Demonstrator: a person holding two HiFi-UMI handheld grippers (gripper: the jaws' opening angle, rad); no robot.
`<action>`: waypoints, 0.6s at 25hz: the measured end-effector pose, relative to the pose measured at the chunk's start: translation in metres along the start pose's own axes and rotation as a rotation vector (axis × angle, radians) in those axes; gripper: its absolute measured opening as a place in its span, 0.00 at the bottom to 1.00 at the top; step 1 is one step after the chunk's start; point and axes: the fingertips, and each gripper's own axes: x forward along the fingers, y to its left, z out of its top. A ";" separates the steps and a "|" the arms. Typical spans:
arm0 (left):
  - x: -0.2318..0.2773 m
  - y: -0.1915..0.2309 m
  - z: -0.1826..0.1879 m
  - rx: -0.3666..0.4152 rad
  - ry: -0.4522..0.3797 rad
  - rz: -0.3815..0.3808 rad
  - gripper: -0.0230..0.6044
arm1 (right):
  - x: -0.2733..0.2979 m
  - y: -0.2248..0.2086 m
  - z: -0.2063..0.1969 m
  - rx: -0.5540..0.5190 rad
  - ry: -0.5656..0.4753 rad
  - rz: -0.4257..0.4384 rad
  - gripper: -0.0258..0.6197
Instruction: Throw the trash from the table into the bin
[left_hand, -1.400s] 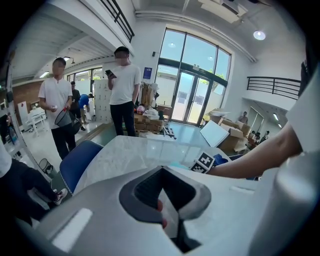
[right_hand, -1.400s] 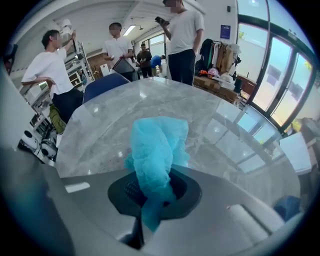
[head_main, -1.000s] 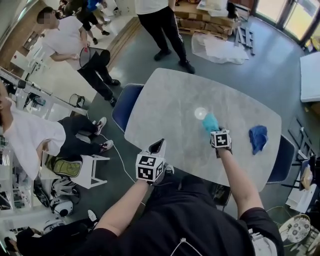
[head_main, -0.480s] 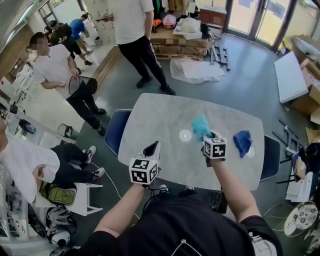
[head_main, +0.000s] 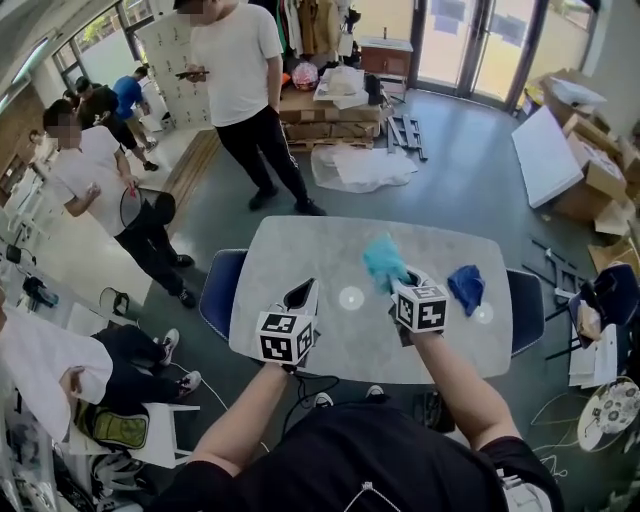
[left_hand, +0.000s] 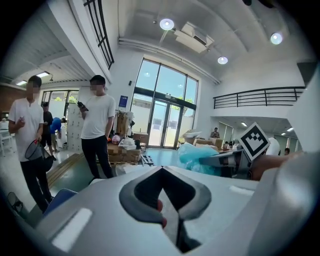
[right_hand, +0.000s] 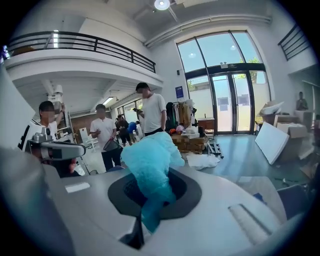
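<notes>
Above rounded marble-look table (head_main: 310, 250) — right claw (head_main: 396, 276) clenched on crumpled teal wad (head_main: 382, 260); left claw (head_main: 300, 293) closed, empty.

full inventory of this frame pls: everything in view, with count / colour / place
table: 1, grey stone-look, centre
teal wad: 1, teal, held above the table
blue cloth: 1, dark blue, crumpled, table's right side
chairs: 2, blue, one at each end of the table
bystanders: several, mostly white tops, on the floor left of and behind the table
cardboard boxes: several, brown, far right
white panel: 1, white, on the floor at right
left tongs: 1, grey, shut, empty, over the table's near left part
right tongs: 1, grey, shut on the teal wad
</notes>
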 end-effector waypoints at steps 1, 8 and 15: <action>-0.001 -0.003 0.003 0.005 -0.004 -0.013 0.04 | -0.005 0.001 0.003 -0.001 -0.008 -0.010 0.10; -0.011 -0.011 0.003 0.019 -0.010 -0.089 0.04 | -0.038 0.007 0.007 0.005 -0.050 -0.095 0.10; -0.016 -0.027 -0.004 0.030 -0.006 -0.180 0.04 | -0.077 0.008 0.001 0.032 -0.085 -0.194 0.10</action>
